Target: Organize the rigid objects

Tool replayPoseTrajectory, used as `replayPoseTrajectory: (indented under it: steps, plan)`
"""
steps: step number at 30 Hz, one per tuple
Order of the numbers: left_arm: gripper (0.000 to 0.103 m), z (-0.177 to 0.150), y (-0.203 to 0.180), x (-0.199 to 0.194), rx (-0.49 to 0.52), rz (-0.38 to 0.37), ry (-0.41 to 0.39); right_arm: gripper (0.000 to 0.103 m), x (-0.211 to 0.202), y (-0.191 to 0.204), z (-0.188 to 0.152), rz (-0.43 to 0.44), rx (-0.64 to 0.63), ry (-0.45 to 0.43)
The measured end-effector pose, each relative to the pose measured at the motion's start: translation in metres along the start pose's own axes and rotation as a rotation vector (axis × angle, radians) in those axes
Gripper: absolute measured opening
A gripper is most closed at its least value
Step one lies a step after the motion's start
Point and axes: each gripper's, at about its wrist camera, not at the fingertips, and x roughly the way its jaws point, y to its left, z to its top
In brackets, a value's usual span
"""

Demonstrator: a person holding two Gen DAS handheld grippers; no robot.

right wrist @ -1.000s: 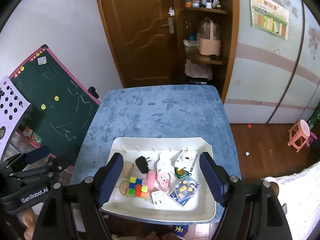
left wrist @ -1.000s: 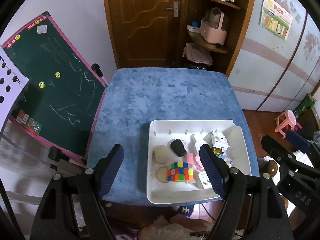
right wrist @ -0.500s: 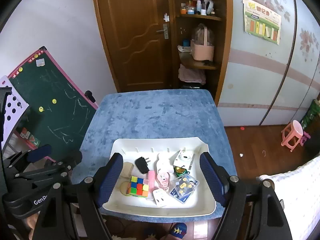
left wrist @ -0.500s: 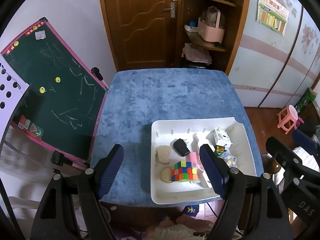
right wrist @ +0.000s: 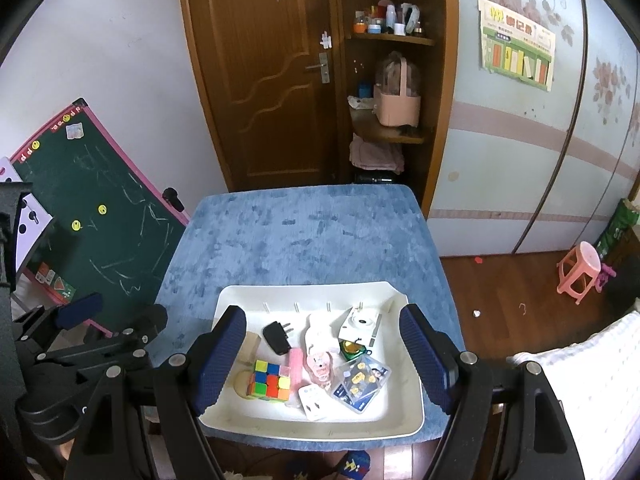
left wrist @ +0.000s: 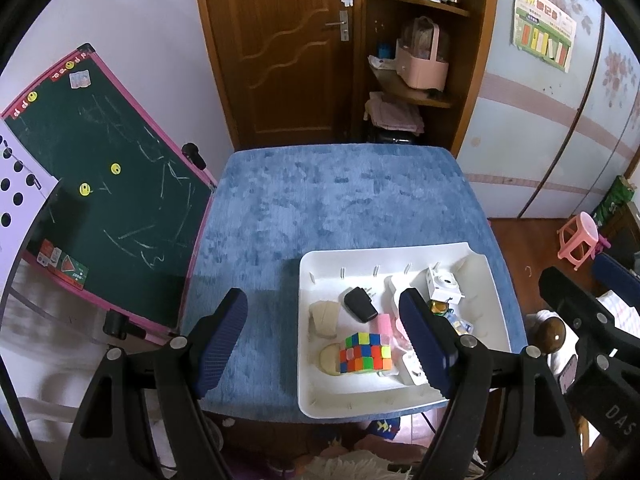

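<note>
Left wrist view: left claw [left wrist: 328,340] agape above tray [left wrist: 494,292]; right likewise.

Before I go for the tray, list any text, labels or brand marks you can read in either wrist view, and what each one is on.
"DAS": white letters on the right claw's body, cut off at the frame edge.
Wall poster: large Chinese heading and column labels, too blurred to read.
Chalkboard: stickers and chalk scribbles, nothing legible.
Clear card case in the white tray: print too small.
</note>
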Motion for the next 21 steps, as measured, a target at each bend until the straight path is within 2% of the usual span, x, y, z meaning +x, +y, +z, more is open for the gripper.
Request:
replayPoseTrajectory:
  steps: [21]
  plan:
    - [0.081, 0.003, -0.006, 0.003, -0.032, 0.023, 0.0, 0.08, 0.009, -0.011, 0.01, 0.032, -0.028, -0.002]
